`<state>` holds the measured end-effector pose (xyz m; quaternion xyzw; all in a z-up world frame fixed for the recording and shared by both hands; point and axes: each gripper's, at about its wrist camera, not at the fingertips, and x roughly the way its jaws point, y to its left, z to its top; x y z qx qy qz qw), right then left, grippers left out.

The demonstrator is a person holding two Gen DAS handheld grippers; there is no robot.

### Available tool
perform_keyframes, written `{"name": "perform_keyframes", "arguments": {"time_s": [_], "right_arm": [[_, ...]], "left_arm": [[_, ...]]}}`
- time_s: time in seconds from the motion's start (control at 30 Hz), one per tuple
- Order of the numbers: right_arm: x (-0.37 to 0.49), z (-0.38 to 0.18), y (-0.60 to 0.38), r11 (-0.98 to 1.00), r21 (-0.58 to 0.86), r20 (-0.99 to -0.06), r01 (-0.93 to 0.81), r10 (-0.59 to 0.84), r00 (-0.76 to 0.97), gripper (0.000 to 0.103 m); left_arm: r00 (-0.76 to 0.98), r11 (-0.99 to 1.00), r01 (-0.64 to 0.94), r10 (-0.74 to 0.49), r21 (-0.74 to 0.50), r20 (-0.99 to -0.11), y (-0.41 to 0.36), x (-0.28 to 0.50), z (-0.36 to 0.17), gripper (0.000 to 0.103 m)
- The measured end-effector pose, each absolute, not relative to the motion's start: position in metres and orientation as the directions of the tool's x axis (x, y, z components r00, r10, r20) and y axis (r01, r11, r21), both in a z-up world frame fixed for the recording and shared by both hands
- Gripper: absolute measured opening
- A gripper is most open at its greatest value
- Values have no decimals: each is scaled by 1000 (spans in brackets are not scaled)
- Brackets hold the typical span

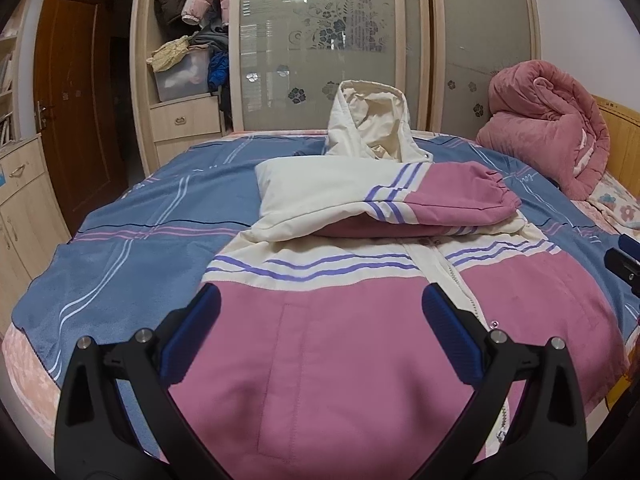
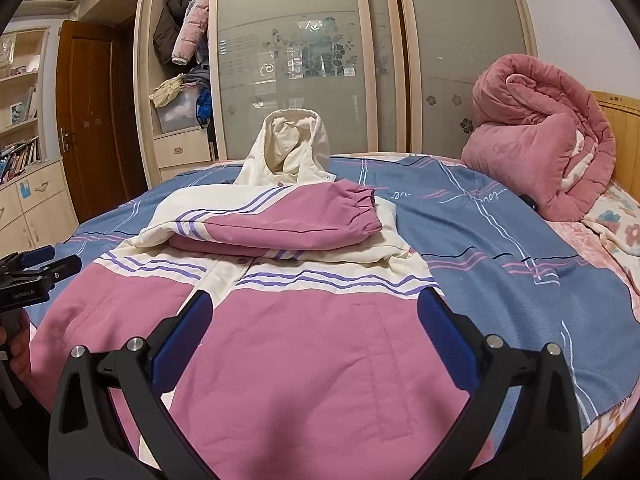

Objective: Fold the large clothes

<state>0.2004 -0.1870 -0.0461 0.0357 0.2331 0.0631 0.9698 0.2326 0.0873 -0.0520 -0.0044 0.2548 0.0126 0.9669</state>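
A large pink and cream hooded jacket (image 1: 320, 340) with purple stripes lies front-up on the bed, also in the right wrist view (image 2: 304, 340). Both sleeves (image 1: 440, 196) are folded across the chest, the pink cuff (image 2: 360, 208) pointing right. The cream hood (image 1: 372, 124) stands up at the far end. My left gripper (image 1: 320, 312) is open and empty, hovering over the jacket's lower left half. My right gripper (image 2: 316, 316) is open and empty over the lower right half. The left gripper also shows at the left edge of the right wrist view (image 2: 36, 272).
The bed has a blue striped cover (image 1: 132, 248). A rolled pink quilt (image 1: 548, 124) lies at the far right by the wooden headboard (image 1: 620, 128). A wardrobe with glass sliding doors (image 1: 320, 40) stands behind the bed, with a brown door (image 1: 72, 92) at left.
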Motion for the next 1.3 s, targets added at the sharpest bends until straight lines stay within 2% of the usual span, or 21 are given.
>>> {"name": "perform_keyframes", "arguments": {"time_s": [0.23, 0.5, 0.57, 0.67, 0.77, 0.93, 1.1, 1.3], "right_arm": [[207, -43, -192, 983, 152, -444, -99, 157, 882, 102], [233, -12, -188, 984, 158, -434, -82, 144, 889, 102], [249, -4, -182, 986, 137, -466, -96, 150, 872, 102], [285, 11, -172, 982, 134, -514, -132, 182, 838, 102], [339, 27, -160, 983, 103, -555, -154, 185, 811, 89], [479, 35, -133, 981, 103, -652, -164, 191, 734, 62], [611, 24, -103, 994, 14, -721, -108, 85, 688, 54], [715, -2, -100, 998, -37, -741, 49, -60, 669, 54]], "left_arm": [[866, 1000, 11, -14, -8, -500, 79, 247, -39, 101], [888, 996, 83, -79, -11, -453, 59, 312, 25, 101], [894, 998, 60, -45, 19, -447, 58, 336, 19, 101], [875, 999, 35, -24, 13, -483, 67, 352, -11, 101], [835, 999, 37, -49, -33, -548, 80, 359, -38, 101], [862, 999, 37, -40, -17, -506, 89, 362, -34, 101], [837, 997, 28, -61, -68, -544, 104, 375, -42, 101], [836, 995, 46, -88, -90, -542, 112, 375, -40, 101]]}}
